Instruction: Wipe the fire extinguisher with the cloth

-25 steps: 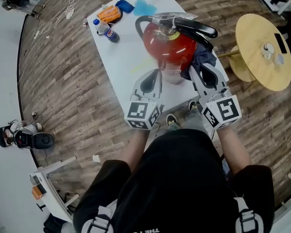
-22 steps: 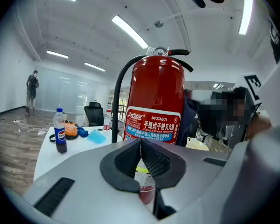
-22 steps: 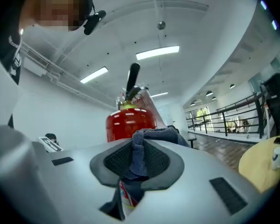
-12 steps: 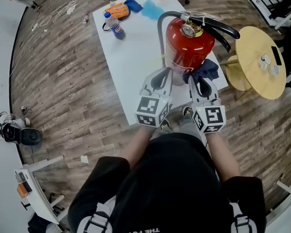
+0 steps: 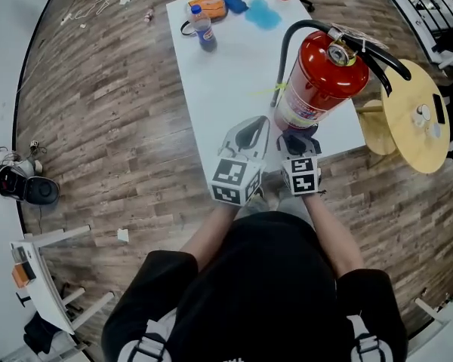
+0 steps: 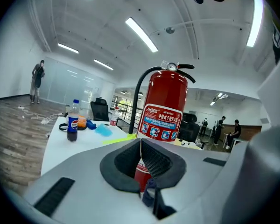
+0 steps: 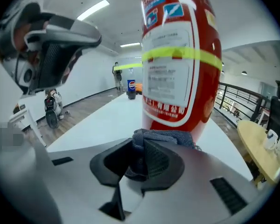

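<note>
Gripping the grey cloth (image 7: 163,136), the right gripper (image 7: 142,155) has its jaws clamped on the wad, which sits against the lower body of the red fire extinguisher (image 5: 317,81). It stands upright near the near-right corner of the white worktop (image 5: 226,89). Left gripper (image 6: 141,155): jaws closed, nothing between them, just beside the cylinder's base.

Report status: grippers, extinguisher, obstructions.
Left gripper shut, empty. Right gripper shut on cloth, low against fire extinguisher, which stands upright on table. Bottle at far end, no obstruction.
</note>
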Tool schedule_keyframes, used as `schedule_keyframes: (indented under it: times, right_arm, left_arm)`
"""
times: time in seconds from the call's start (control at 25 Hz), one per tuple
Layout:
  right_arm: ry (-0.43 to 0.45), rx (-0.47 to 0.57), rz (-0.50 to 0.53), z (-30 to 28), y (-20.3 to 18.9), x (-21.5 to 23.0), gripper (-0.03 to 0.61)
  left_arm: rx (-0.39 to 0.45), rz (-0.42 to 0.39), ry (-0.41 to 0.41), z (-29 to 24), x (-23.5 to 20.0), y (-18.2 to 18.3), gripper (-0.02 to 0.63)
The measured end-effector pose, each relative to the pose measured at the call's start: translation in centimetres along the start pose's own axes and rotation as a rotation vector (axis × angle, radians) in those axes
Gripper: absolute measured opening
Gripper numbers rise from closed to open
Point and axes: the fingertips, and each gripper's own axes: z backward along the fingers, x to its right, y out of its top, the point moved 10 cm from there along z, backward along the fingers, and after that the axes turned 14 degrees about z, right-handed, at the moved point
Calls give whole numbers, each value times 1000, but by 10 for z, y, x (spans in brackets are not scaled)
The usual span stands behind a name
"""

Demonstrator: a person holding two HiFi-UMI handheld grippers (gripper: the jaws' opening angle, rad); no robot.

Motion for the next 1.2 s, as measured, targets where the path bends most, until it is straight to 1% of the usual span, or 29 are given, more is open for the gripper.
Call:
schedule_keyframes:
  times: [0.08,0.12,0.2,0.28,0.32,0.4,0.48,0.56,0.68,0.76,0.92,1.0,1.08,1.2]
  right_arm:
    - [-11,66,14,22,22,6,74]
    - [-24,116,29,38,36,11,74]
    - [-68,257,77,80,79,22,74]
    - [-125,424,135,127,133,38,74]
    - [-145,492,158,147,157,45,74]
    - [-167,579,178,177,196,56,73]
    - [-207,625,187,194,221,64,74]
    - [-220,632,159,198,232,74,74]
    - [-184,635,56,189,240,83,74]
    - [-201,616,70,180,249,76,74]
    - [-267,554,161,166,261,53,74]
    - [-281,562,151,160,261,47,74]
    - [-265,566,127,154,255,39,74]
    - [-167,499,76,128,229,28,74]
  left_arm:
    - [15,6,12,9,-6,2,24]
    - [21,8,15,12,-9,2,23]
    - [30,13,20,15,-13,4,24]
    - [36,21,20,16,-16,5,23]
    - [36,25,18,16,-16,5,23]
    - [38,30,12,18,-15,6,24]
    - [48,29,7,20,-15,8,23]
    - [62,33,5,23,-14,11,24]
    - [83,35,20,29,-16,15,24]
    - [92,41,39,34,-21,16,23]
    - [101,55,72,47,-28,14,24]
    - [99,64,91,51,-34,13,24]
    - [100,73,103,54,-37,12,24]
    - [103,73,112,56,-37,9,24]
